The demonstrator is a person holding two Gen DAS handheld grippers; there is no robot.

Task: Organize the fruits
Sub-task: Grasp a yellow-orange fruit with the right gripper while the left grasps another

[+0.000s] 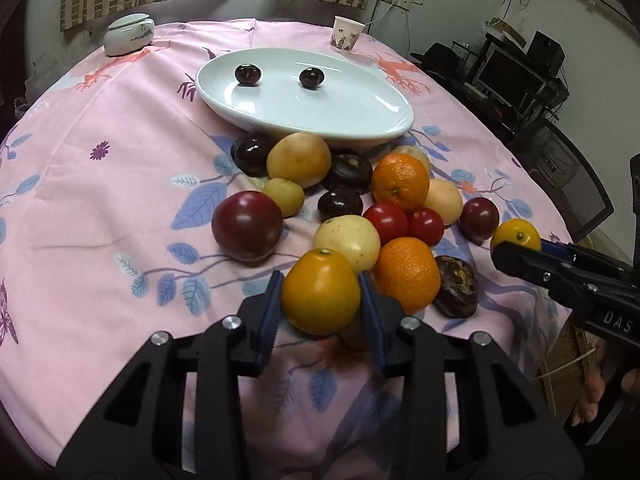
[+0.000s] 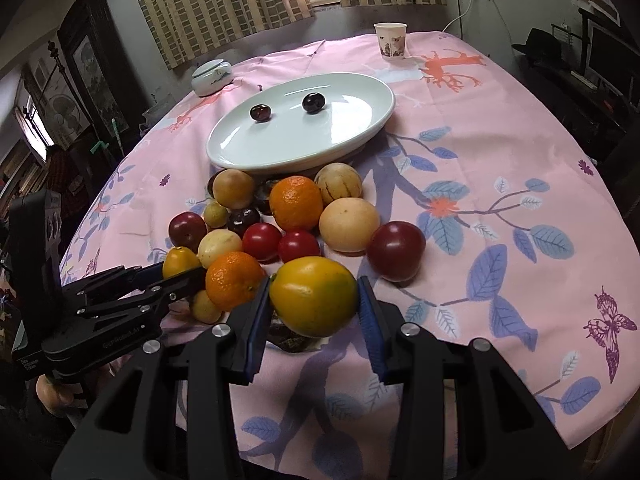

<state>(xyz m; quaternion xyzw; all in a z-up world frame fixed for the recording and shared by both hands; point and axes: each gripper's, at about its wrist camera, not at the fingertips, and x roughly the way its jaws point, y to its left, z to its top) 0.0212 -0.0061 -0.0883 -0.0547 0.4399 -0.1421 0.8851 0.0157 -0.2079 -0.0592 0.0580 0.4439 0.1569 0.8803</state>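
Note:
My left gripper (image 1: 320, 284) is shut on a yellow-orange fruit (image 1: 320, 294) at the near edge of a pile of fruits (image 1: 384, 204) on the pink cloth. My right gripper (image 2: 313, 282) is shut on a larger yellow fruit with a green tinge (image 2: 314, 296), held just above the cloth. Each gripper also shows in the other's view: the right gripper (image 1: 505, 249) at the right with its yellow fruit (image 1: 517, 234), the left gripper (image 2: 188, 272) at the left. Behind the pile stands a white oval plate (image 1: 360, 136) (image 2: 280, 162) holding two dark round fruits (image 1: 248, 74) (image 1: 311, 78).
Oranges (image 2: 296, 202), red tomatoes (image 2: 262, 241), dark plums (image 2: 396, 251) and pale yellow fruits (image 2: 349, 224) lie packed together. A paper cup (image 2: 391, 40) and a lidded white jar (image 2: 212, 76) stand at the far edge. A mesh chair (image 1: 568, 176) is beside the table at the right.

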